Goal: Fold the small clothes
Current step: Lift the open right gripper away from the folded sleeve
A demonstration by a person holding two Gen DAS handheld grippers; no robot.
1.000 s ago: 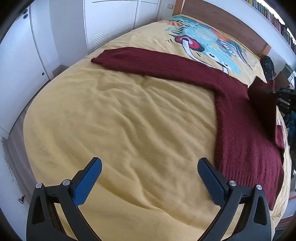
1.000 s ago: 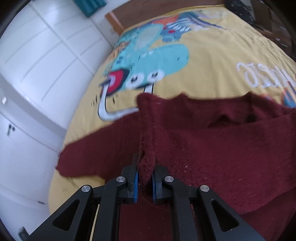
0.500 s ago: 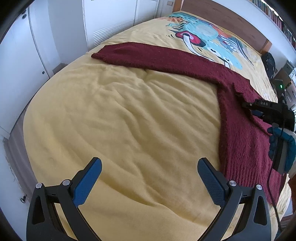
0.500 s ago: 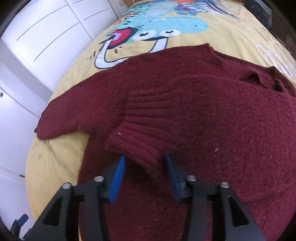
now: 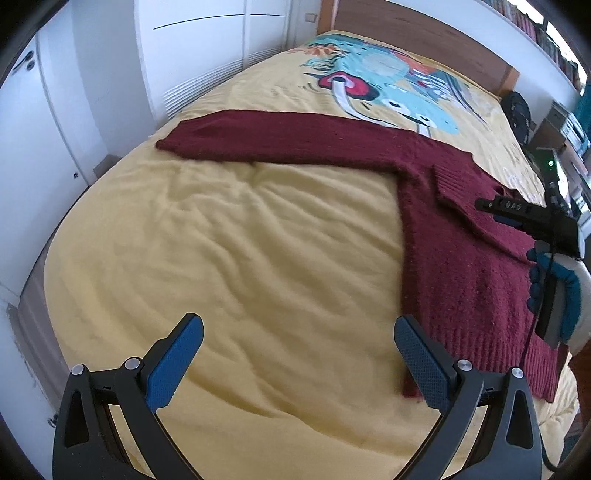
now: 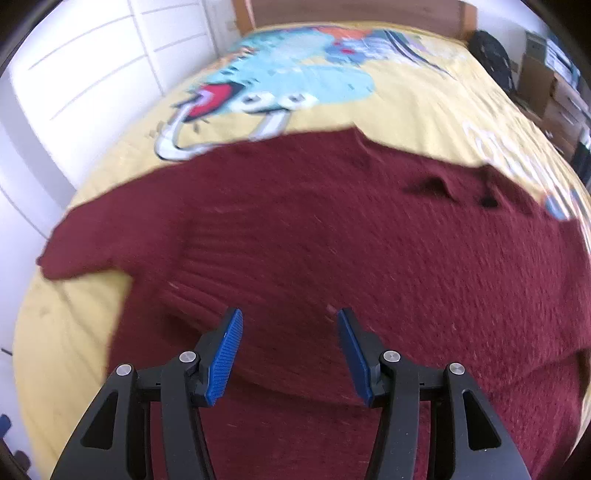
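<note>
A dark red knitted sweater point(image 5: 461, 266) lies flat on the yellow bedspread point(image 5: 240, 258). One sleeve point(image 5: 280, 136) stretches out to the far left. The other sleeve is folded across the body, its ribbed cuff point(image 6: 221, 266) lying on the chest. My right gripper point(image 6: 288, 332) hovers just over that folded sleeve, its jaws opening and nothing pressed between the blue pads; it also shows at the right edge of the left wrist view as the right gripper point(image 5: 517, 212), held by a gloved hand point(image 5: 557, 291). My left gripper point(image 5: 295, 354) stands wide open over bare bedspread, left of the sweater's hem.
White wardrobe doors point(image 5: 207, 55) run along the left of the bed. A wooden headboard point(image 5: 424, 33) is at the far end. Shelves, boxes and a dark bag point(image 6: 491, 55) crowd the right side. The bedspread carries a large cartoon print point(image 6: 280, 81).
My right gripper, shut on the sleeve cuff a second ago, has sunk, laid the sleeve across the sweater's body and opened off it. The left view shifted slightly toward the sweater.
</note>
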